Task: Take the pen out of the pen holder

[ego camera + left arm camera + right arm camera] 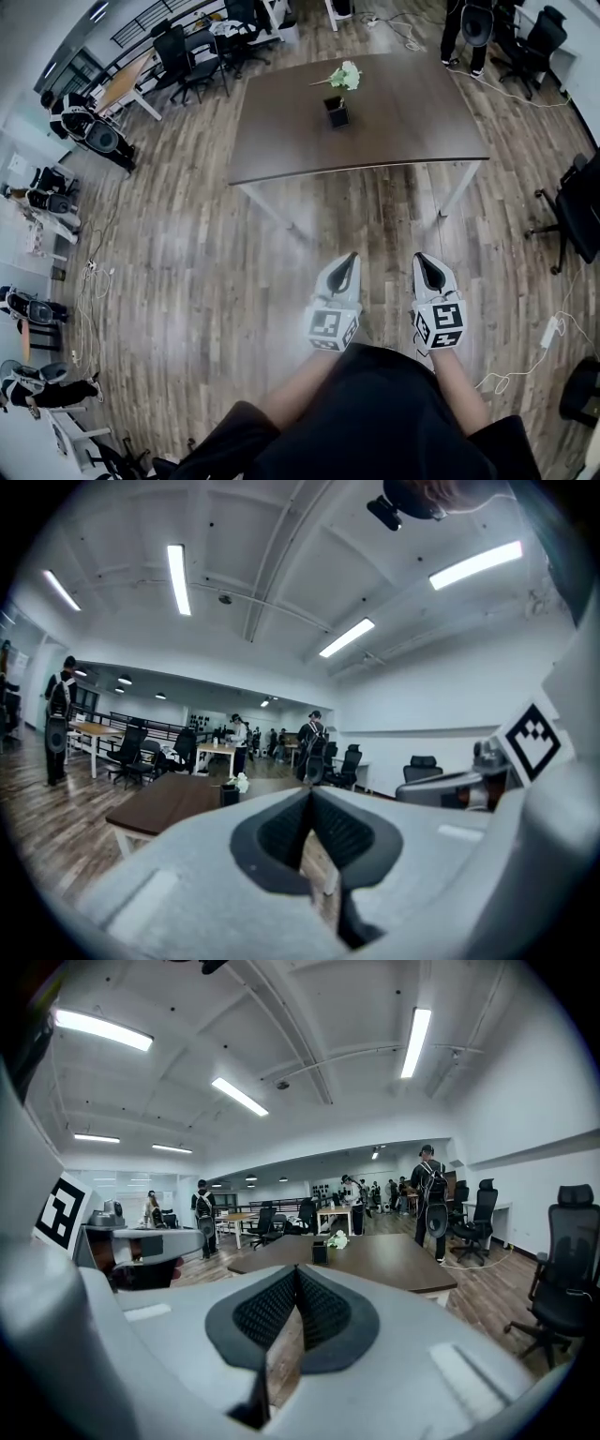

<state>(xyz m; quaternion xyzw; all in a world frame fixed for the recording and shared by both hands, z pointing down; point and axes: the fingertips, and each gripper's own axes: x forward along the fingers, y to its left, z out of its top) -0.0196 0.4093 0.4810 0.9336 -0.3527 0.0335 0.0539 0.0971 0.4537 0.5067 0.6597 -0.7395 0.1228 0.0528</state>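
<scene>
A small black pen holder [337,112] stands on the far half of a brown table [394,131], and what it holds is too small to make out. In both gripper views the pen holder [230,795] [320,1252] shows far ahead on the table [164,803] [384,1260]. My left gripper [351,257] and right gripper [420,258] are side by side over the wooden floor, well short of the table's near edge. Both point toward the table. The left gripper [310,791] and the right gripper [296,1269] each have their jaws pressed together with nothing between them.
A bunch of pale green-white flowers [345,76] lies just beyond the holder. A black office chair [581,211] stands to the right. White cables [525,361] lie on the floor at the right. Other desks and chairs [178,56] fill the far left, and people stand around the room.
</scene>
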